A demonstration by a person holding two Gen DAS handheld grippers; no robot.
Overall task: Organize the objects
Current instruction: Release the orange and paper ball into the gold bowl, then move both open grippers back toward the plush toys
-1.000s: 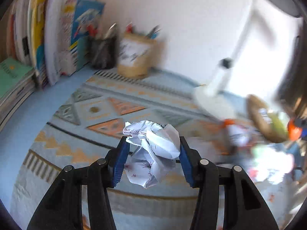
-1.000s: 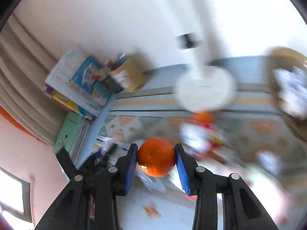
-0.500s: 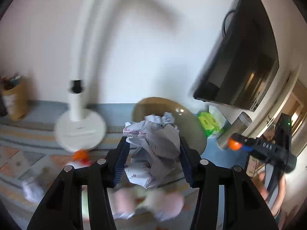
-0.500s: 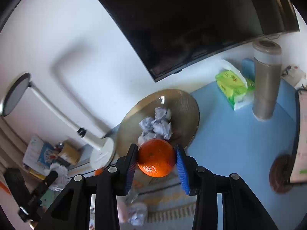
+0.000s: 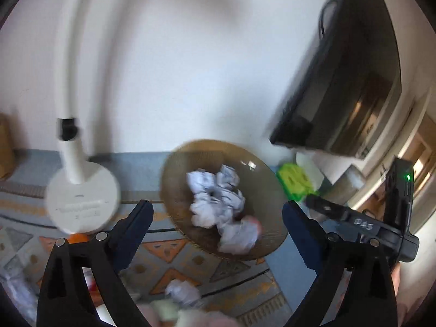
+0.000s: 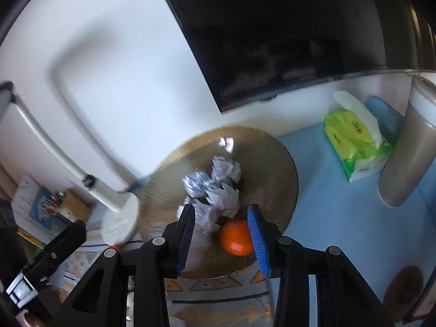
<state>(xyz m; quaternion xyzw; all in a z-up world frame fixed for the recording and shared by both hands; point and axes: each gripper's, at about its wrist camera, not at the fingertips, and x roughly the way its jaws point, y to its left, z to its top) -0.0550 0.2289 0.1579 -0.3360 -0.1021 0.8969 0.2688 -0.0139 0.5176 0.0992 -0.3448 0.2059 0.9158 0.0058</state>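
Left wrist view: your left gripper [image 5: 218, 231] has its jaws springing wide with nothing between them, where half a second ago they clenched a crumpled paper ball. That ball has dropped out; the blurred wad [image 5: 238, 235] at the near edge of the pile looks like it, lying with the other paper balls [image 5: 215, 190] in the brown bowl [image 5: 174, 174] just beyond the fingertips. One more paper ball [image 5: 182, 293] lies on the patterned mat [image 5: 169, 248] nearer to you, below the bowl, not yet collected. In the right wrist view, your right gripper [image 6: 222, 235] is easing its jaws apart, and the orange [image 6: 235, 237] they carried a moment ago now sits low between them inside the bowl's [image 6: 275, 158] near rim; it seems to rest against the right pad, though you cannot tell whether the left pad touches it, so judge it released or nearly so. The paper balls [image 6: 218, 188] sit just behind it. Both deliveries look done, so the stray wad on the mat is probably your next pickup. Farther off, the white lamp base [image 5: 81, 204] stands left of the bowl, a green tissue pack [image 6: 354, 141] to its right on the blue surface [image 6: 321, 207], and a dark screen [image 6: 286, 32] hangs on the wall behind.
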